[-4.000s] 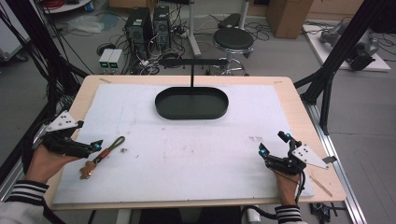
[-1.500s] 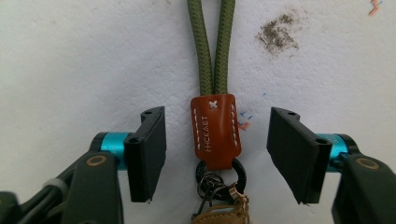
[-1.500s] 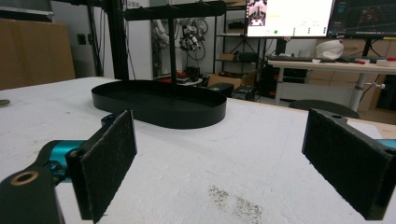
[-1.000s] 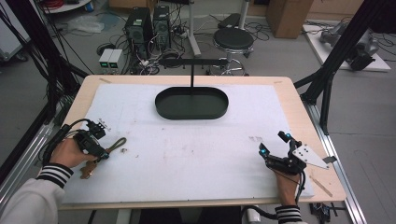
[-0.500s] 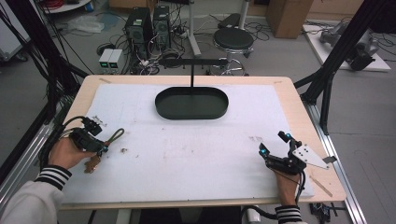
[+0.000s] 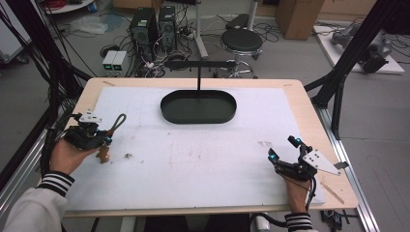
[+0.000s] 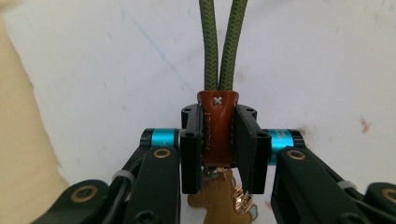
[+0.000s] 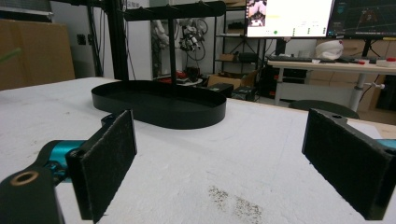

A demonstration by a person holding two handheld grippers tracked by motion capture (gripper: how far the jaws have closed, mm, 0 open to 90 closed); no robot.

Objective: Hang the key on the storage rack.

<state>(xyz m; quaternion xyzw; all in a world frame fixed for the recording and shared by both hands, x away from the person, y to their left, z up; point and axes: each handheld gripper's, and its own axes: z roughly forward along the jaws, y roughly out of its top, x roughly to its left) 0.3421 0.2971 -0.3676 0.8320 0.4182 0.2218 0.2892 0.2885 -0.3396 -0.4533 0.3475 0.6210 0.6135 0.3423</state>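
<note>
A key fob with an olive-green cord loop and a brown leather tab is clamped in my left gripper at the table's left side. The pads press on the leather tab from both sides, with the cord running out beyond the jaws. Brass-coloured keys hang below it, just above the white mat. Near the front right corner my right gripper rests on the mat, open with nothing between its pads.
A black oval tray sits at the back centre of the mat, and a black T-shaped stand rises behind it. The tray lies ahead of the right gripper. Wooden table edges border the mat.
The fob lay on the mat beside my left gripper; now that gripper has turned, shut on the leather tab and lifted it slightly. The right gripper has not moved.
</note>
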